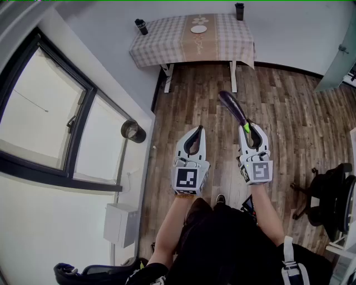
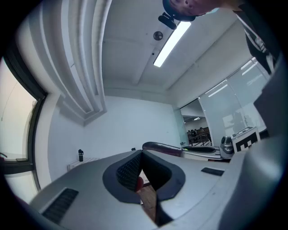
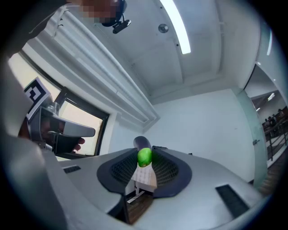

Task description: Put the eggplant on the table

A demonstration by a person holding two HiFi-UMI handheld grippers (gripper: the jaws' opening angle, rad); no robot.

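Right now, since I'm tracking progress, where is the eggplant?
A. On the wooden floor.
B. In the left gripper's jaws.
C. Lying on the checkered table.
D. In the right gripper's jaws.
D: the eggplant sticks out of the right gripper, whose jaws are closed on its green stem end, short of the table.

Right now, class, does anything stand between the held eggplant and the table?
Nothing visible does. Only wooden floor lies between the eggplant in the right gripper and the table, whose top holds a plate and two cups.
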